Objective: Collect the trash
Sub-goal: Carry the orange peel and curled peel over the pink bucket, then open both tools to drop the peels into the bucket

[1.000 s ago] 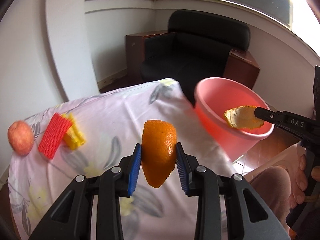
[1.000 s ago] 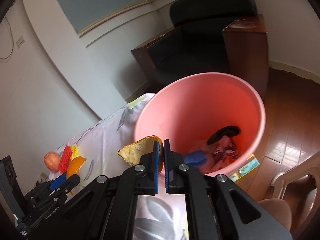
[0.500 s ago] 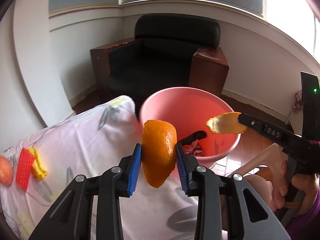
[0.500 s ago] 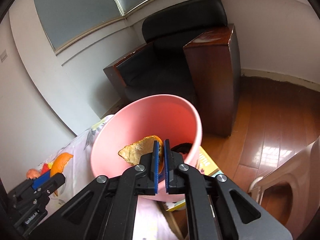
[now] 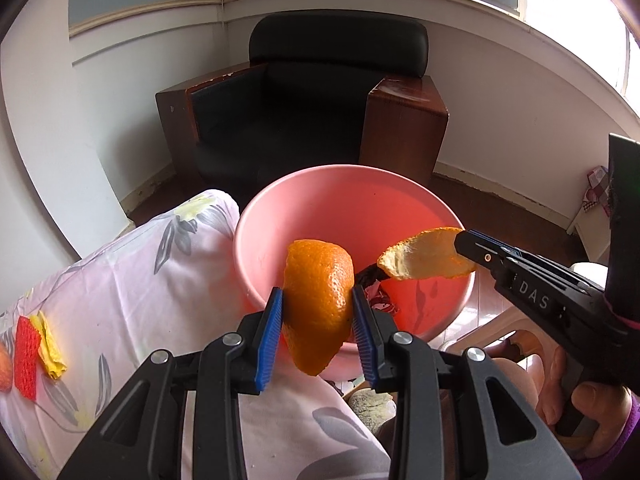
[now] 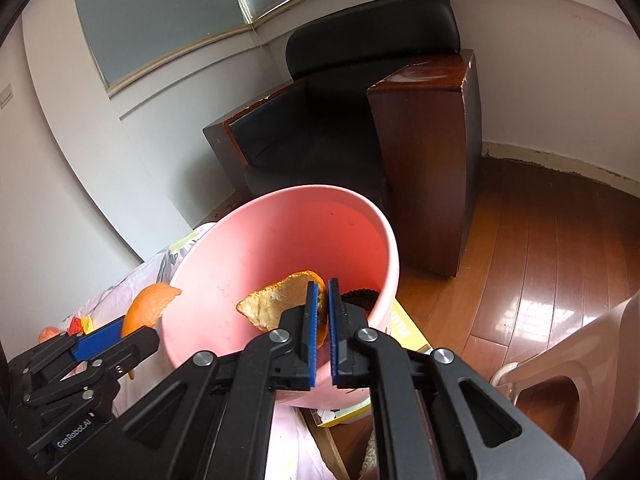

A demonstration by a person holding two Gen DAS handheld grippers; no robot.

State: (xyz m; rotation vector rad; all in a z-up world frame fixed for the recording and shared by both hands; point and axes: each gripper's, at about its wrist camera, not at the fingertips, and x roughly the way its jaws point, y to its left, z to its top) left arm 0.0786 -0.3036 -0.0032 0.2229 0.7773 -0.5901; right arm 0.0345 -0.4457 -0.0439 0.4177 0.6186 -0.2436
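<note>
Two pieces of orange peel held over and beside the pink bin (image 5: pixel 256 240), ready for the drop

Left gripper (image 5: pixel 318 326) partly open, jaws pressed on either side of a thick curved orange peel (image 5: pixel 318 300), peel upright between the blue pads (image 5: pixel 269 330) and hanging at the bin's near rim, seemingly just short of the opening. Right gripper (image 6: pixel 322 330) pinched nearly shut, jaws clamped on the edge of a thinner, paler peel (image 6: pixel 276 302), this one already out over the mouth of the bin, clear of its wall. Same pale peel seen from the left wrist camera (image 5: pixel 424 254), jutting from the right gripper's tip across the bin's far right side. Dark scraps of earlier rubbish (image 5: pixel 370 276) visible at the bottom of the bin.

Step in hand, by the look of it: delivery of both peels to the bin, carrying done for the right, almost done for the left. Next move calls for opening the right jaws so the pale peel falls inside, then bringing the left gripper forward past the rim before letting go, lest the thick peel land on the floral-clothed surface (image 5: pixel 132 280) beside the bin.

More left to collect, well away from the bin at the far left of the surface: a red foam net (image 5: pixel 26 354), a yellow scrap (image 5: pixel 50 354) touching it, and a reddish round fruit (image 5: pixel 5 368) at the frame's edge, whether trash or not unclear
</note>
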